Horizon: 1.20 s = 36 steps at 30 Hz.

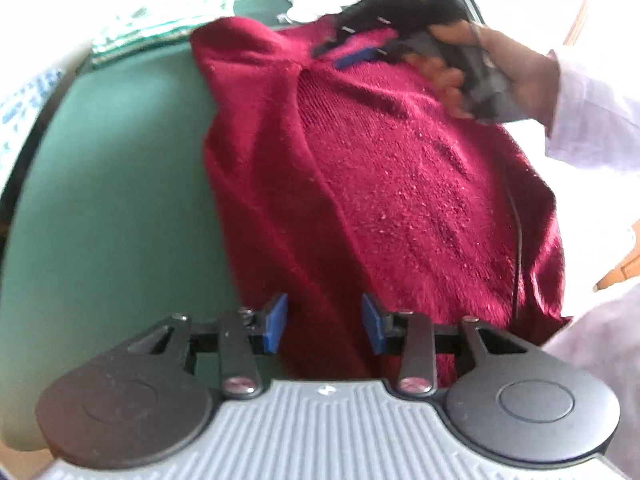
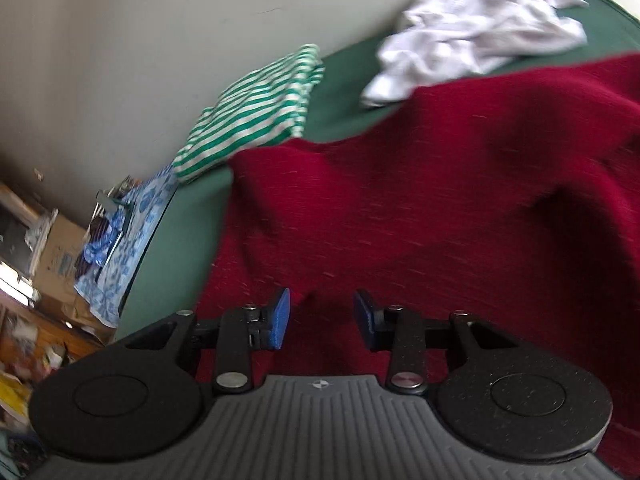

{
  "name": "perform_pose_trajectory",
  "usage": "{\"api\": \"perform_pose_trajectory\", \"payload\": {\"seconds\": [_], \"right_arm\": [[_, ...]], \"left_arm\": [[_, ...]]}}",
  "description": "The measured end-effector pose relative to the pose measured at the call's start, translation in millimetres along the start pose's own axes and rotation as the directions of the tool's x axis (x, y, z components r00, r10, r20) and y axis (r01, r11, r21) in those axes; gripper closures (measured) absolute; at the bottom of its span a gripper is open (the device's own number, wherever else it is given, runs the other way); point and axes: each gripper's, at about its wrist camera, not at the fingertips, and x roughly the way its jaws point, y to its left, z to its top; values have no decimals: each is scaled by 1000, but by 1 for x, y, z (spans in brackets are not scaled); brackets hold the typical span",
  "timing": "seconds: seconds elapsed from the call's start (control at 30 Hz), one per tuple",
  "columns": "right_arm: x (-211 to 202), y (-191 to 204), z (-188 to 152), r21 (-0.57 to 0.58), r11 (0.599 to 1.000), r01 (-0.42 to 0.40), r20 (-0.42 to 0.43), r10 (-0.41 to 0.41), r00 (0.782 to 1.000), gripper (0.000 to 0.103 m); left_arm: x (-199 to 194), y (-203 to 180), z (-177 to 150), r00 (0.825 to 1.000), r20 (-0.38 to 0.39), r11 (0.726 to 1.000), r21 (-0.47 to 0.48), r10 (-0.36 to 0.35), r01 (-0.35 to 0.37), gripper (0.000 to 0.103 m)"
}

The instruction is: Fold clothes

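1. We see the red sweater (image 1: 372, 184) spread on the green table (image 1: 112, 184).
2. Our left gripper (image 1: 325, 322) stands spread at six o'clock, pinching nothing.
3. Our right gripper (image 2: 322, 316) is likewise spread above the sweater.

Maroon sweater (image 2: 440, 200), green-and-white striped garment (image 2: 256, 116), white garment (image 2: 480, 28), green table cover (image 1: 112, 200)
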Motion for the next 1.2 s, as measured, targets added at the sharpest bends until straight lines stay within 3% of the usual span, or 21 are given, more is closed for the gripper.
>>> {"api": "perform_pose_trajectory", "payload": {"seconds": [0.13,0.2,0.23,0.37,0.5,0.53,0.63,0.7,0.77,0.83,0.93,1.03,1.1,1.2], "right_arm": [[19,16,2,7,1000,-1,32,1,999,63],[18,17,5,-11,1000,-8,70,8,997,74],[17,18,7,-20,1000,-11,90,12,996,93],[-1,14,9,-51,998,28,243,-15,970,96],[22,-3,4,-2,996,91,134,-90,987,95],[19,-7,4,24,996,82,117,-84,990,94],[-6,-8,6,73,993,97,122,-105,987,66],[-28,3,5,30,993,111,199,-115,973,65],[-36,23,8,-85,993,80,238,-58,969,64],[-24,47,16,-206,978,34,217,11,976,59],[17,81,33,-367,930,32,197,44,979,52],[65,107,53,-511,853,110,199,-8,980,51],[90,115,65,-555,824,116,183,-15,983,51],[114,122,81,-578,811,90,147,-5,989,48]], "left_arm": [[9,-6,-11,1000,2,1000,-16,27,-27,46],[5,-3,-17,1000,17,999,-44,21,-21,37],[4,-2,-20,1000,16,998,-53,21,-20,36],[3,4,-35,1000,-14,995,-95,14,-15,33],[0,2,-42,1000,-3,995,-102,14,-14,31],[0,2,-42,1000,-3,995,-99,15,-15,31],[-1,4,-43,1000,-4,995,-102,8,-8,32],[-6,7,-42,1000,-2,994,-110,8,-8,36],[-11,13,-37,999,30,992,-125,12,-9,37],[-15,18,-27,997,75,991,-134,9,1,36],[-6,22,-14,996,93,993,-117,-9,20,30],[8,26,-9,997,78,992,-120,-25,35,30],[16,29,-9,997,64,990,-137,-36,44,30],[17,29,-11,996,80,991,-132,-27,38,30]]}}
